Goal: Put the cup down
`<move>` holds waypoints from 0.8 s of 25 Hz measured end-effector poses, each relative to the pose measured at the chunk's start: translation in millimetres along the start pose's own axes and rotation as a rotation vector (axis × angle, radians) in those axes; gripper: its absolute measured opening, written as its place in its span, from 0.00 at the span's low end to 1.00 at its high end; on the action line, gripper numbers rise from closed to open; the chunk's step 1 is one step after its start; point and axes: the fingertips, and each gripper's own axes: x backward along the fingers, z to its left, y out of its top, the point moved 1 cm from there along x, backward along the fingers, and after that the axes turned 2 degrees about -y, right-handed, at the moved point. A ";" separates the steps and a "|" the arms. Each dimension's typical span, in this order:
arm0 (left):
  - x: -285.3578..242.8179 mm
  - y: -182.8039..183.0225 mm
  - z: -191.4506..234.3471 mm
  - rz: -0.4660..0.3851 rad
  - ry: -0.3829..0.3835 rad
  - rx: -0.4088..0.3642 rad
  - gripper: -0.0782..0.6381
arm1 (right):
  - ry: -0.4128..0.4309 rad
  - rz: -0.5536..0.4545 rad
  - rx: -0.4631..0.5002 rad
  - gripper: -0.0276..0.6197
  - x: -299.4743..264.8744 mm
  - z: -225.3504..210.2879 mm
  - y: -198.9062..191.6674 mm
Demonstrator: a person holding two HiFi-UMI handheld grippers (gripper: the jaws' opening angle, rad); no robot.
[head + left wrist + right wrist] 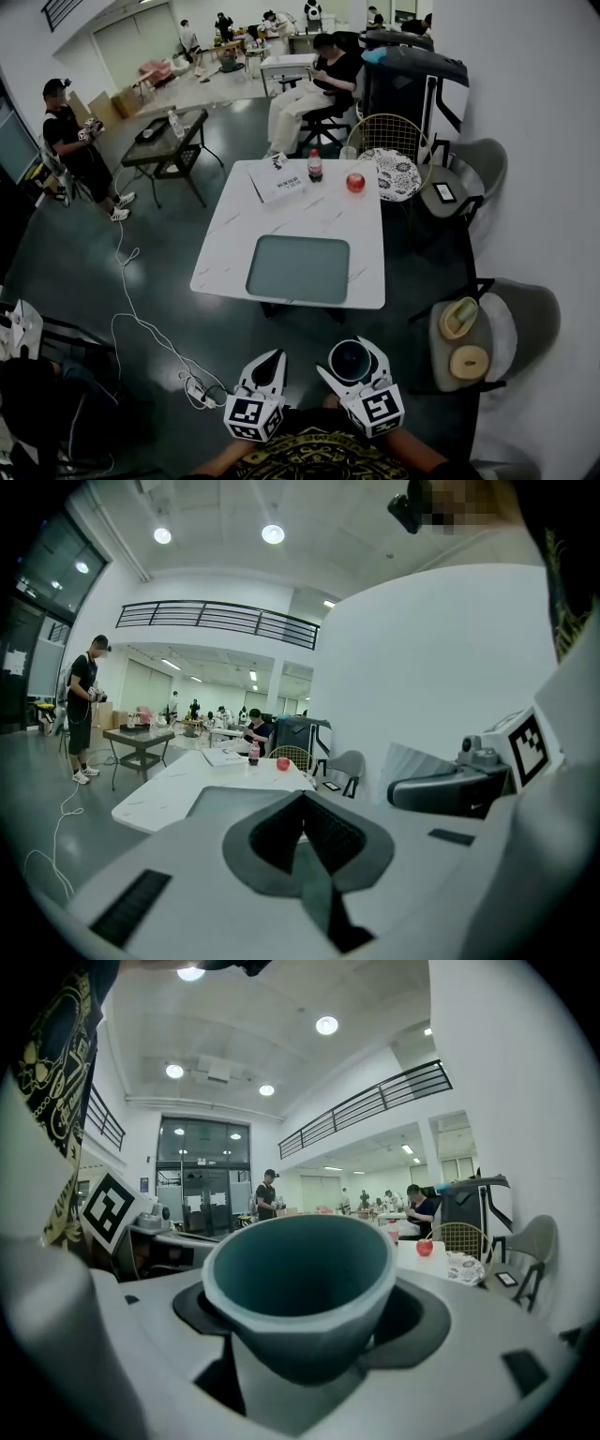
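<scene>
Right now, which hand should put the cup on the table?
The right. The right gripper holds the cup between its jaws, while the left gripper is shut and empty. Both hang short of the table.

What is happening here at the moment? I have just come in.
A person holds a tool in each hand. The right tool is shut on a teal cup, held upright in the air, short of the white table. The left tool is shut and empty. On the table are a grey-green mat, a bottle and a red round thing. The cup is not yet set down.
</scene>
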 end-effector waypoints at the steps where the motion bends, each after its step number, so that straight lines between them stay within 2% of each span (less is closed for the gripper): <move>1: -3.3 0.6 -3.2 0.001 -0.002 -0.003 0.12 | 0.000 -0.002 0.002 0.64 1.2 -3.0 1.1; 10: -25.0 6.0 -21.5 0.009 -0.034 -0.030 0.12 | -0.034 -0.011 0.009 0.64 7.7 -23.2 8.8; 13: -33.4 3.4 -19.0 0.013 -0.046 -0.026 0.12 | -0.018 -0.008 0.005 0.64 2.7 -23.4 0.9; 20: -60.7 5.8 -7.6 0.007 -0.088 -0.011 0.12 | -0.053 0.004 0.011 0.64 -15.5 -35.5 -3.1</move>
